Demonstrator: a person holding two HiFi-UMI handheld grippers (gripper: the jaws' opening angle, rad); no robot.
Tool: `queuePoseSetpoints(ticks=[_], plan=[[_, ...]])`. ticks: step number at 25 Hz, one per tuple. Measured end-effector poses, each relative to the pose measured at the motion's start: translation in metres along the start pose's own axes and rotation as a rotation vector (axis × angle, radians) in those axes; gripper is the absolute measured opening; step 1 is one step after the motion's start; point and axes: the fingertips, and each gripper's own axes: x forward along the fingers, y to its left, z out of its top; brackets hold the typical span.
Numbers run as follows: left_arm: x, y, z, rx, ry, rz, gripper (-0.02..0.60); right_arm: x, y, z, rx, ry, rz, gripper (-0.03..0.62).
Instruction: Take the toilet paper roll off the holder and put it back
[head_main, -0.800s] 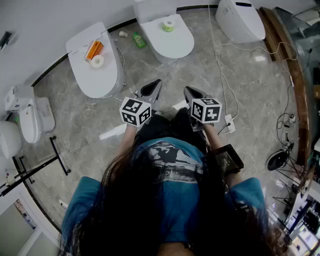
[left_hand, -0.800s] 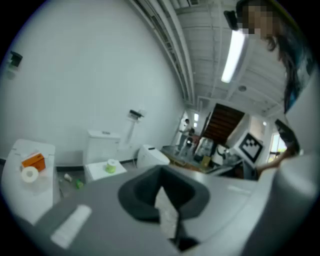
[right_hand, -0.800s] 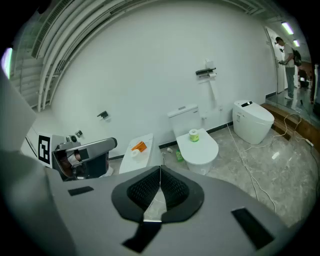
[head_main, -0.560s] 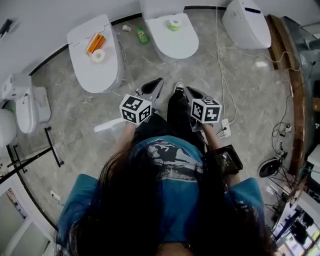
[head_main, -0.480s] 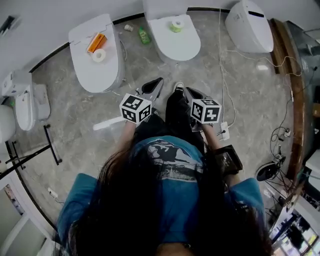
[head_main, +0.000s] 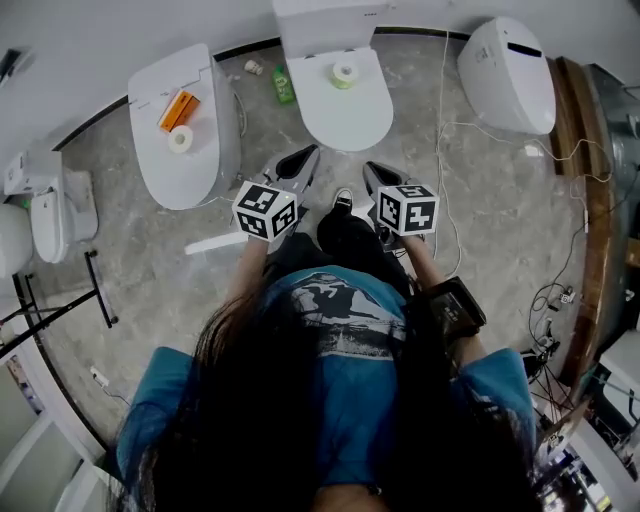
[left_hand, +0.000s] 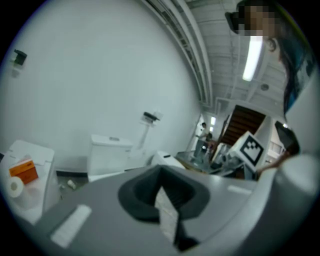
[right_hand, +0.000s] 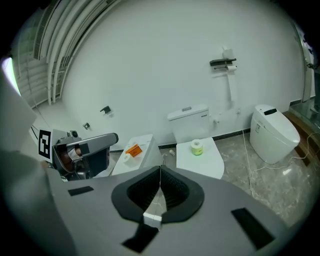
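A white toilet paper roll lies beside an orange box on the lid of the left toilet. A greenish roll stands on the lid of the middle toilet; the right gripper view shows this greenish roll too. A black wall fitting hangs above that toilet's tank. My left gripper and right gripper are held side by side before the middle toilet, well short of both rolls. Each is shut with nothing between its jaws, as my left gripper and right gripper show in their own views.
A third toilet stands at the right, with cables trailing over the marble floor. A green bottle and a small roll lie between the toilets. A black rack and a small white fixture stand at the left.
The person has stepped toward the middle toilet; both grippers have moved forward with the body and now sit nearer its bowl. Both stayed shut and empty.
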Motion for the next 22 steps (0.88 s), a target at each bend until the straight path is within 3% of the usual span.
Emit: queuePoseSetpoints(ticks=[4,9,17,22], plan=[[0.043,0.006,0.013,-0.007,-0.007,0.04,0.001,0.012,-0.047,0.024,0.01,0.012,0.027,0.015],[0.082,0.017,0.018,0.023,0.043,0.065,0.002,0.041,-0.085,0.05,-0.007,0.038,0.046,0.015],[0.118,0.052,0.018,0.026,0.102,0.056,0.002,0.098,-0.099,0.075,-0.063,0.09,0.103,0.017],[0.15,0.086,0.014,0.029,0.157,-0.002,0.002,0.143,-0.113,0.095,-0.135,0.128,0.107,0.018]])
